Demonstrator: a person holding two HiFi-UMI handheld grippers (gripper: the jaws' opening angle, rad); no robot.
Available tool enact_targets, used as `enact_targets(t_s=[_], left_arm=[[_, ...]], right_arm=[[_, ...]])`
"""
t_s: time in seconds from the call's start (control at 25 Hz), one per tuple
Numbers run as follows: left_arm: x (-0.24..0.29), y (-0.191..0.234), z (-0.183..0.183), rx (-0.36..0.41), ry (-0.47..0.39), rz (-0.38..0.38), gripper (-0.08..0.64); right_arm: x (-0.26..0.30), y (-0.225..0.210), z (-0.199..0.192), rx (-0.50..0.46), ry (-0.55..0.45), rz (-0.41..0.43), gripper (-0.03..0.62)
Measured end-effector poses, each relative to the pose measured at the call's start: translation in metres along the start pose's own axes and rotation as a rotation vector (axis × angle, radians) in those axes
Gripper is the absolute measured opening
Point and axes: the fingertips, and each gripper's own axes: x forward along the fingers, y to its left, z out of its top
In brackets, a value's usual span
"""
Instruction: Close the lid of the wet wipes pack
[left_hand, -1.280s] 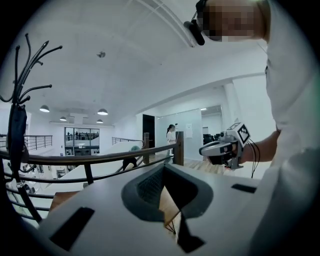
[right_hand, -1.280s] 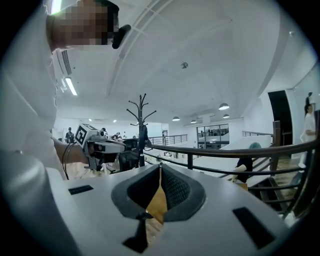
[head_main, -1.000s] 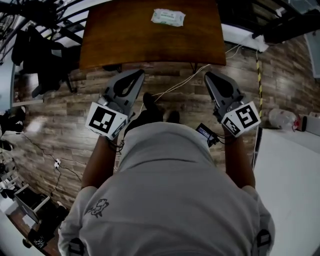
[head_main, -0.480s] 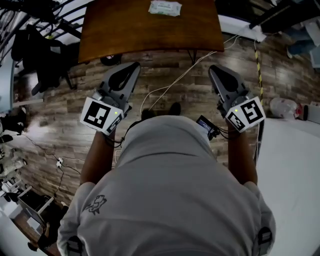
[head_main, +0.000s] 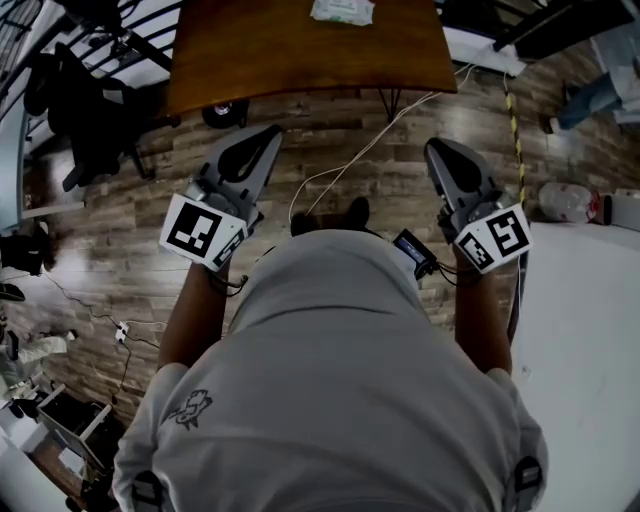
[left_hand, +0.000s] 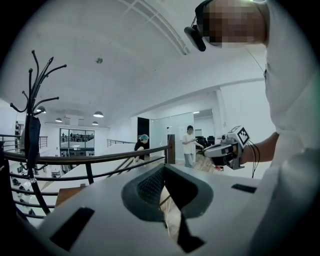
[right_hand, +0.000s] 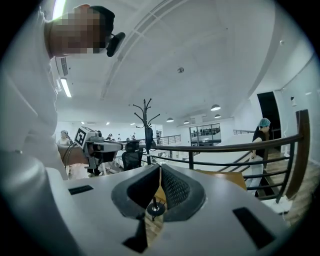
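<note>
The wet wipes pack (head_main: 342, 10) lies on the brown table (head_main: 300, 60) at the top edge of the head view, partly cut off, so its lid cannot be made out. My left gripper (head_main: 270, 133) and right gripper (head_main: 433, 147) are held level over the wooden floor, short of the table's near edge, both shut with nothing between the jaws. In the left gripper view the left gripper (left_hand: 163, 167) shows closed jaws, with the right gripper (left_hand: 227, 148) beyond. The right gripper view shows the right gripper (right_hand: 159, 166) closed, and the left gripper (right_hand: 97, 146) off to the side.
Cables (head_main: 340, 170) trail over the plank floor below the table. A dark chair and coat stand (head_main: 80, 110) are at the left, a white platform (head_main: 580, 330) and a bottle (head_main: 565, 203) at the right. A black railing (right_hand: 225, 150) and people (left_hand: 190, 145) stand farther off.
The table and pack have slid toward the top edge of the head view. The gap between both grippers and the table's near edge has grown. Both grippers stay shut.
</note>
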Motion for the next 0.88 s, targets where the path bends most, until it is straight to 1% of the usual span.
enact_targets(t_s=[0.24,0.56,0.72,0.88], left_arm=[[-0.041,0.005,-0.009,-0.012,-0.019,-0.026,0.013],[-0.077,0.002,-0.021,-0.042,-0.021,-0.096,0.014],[-0.087,0.005,-0.021,-0.043,-0.034,-0.121,0.013],[-0.091,0.009,-0.019,-0.056,-0.044,-0.125,0.014]], right_arm=[[0.004,0.050,-0.004,0.001,0.018,-0.047,0.038],[0.026,0.112,-0.001,-0.009,0.016,-0.042,0.035],[0.036,0.129,0.003,-0.019,0.008,-0.048,0.035],[0.038,0.134,0.007,-0.019,0.008,-0.061,0.035]])
